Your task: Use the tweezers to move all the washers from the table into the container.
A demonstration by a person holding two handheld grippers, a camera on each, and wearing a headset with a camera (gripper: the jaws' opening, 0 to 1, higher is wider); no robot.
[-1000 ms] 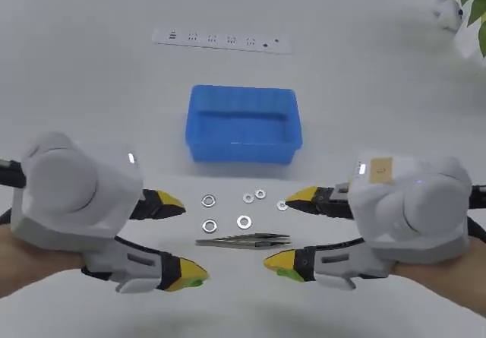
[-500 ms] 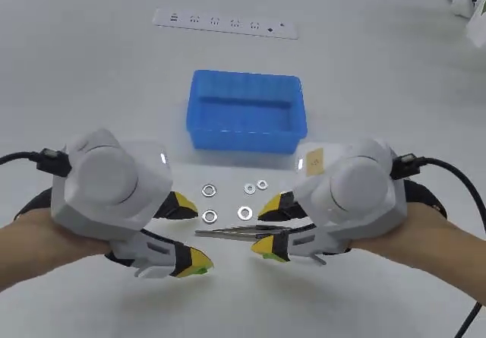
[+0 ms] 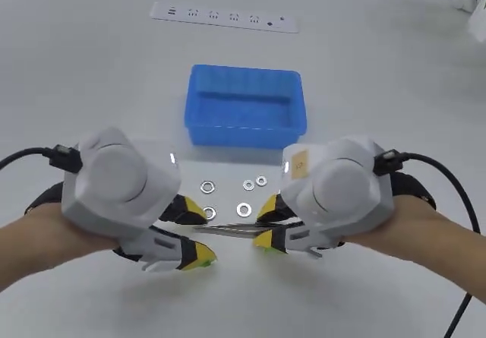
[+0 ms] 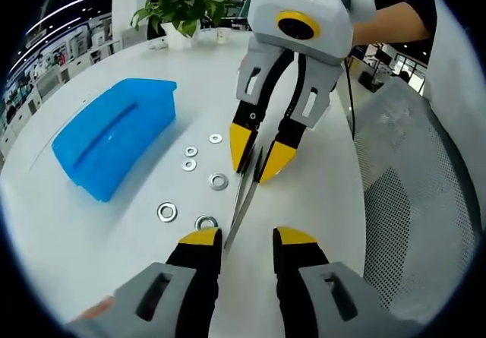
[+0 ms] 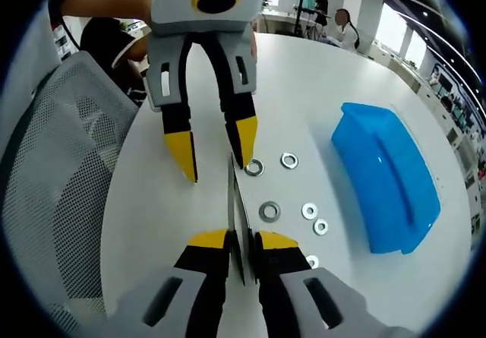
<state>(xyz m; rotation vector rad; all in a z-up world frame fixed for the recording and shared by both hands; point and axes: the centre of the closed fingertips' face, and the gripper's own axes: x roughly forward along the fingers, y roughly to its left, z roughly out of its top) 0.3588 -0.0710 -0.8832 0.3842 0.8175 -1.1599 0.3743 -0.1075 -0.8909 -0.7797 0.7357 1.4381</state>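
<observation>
White counter (image 3: 380,72) runs bare and bright under both hands, with the tweezers (image 3: 231,230) lying flat between the two tools. The right tool (image 3: 266,222) has its jaws drawn narrow on either side of the tweezers' one end (whether they already bite, I cannot tell). The left tool (image 3: 200,233) is released, jaws apart at the other end. To do the pickup well, I judge the right tool should clamp the tweezers squarely across both legs and lift level, so they do not twist or slip. The washers (image 3: 244,210) lie loose on the counter just beyond the tweezers, the nearest nearly touching them, so a dragged lift could scatter them. The blue container (image 3: 244,134) waits beyond the washers, a power strip (image 3: 224,17) farther back.
</observation>
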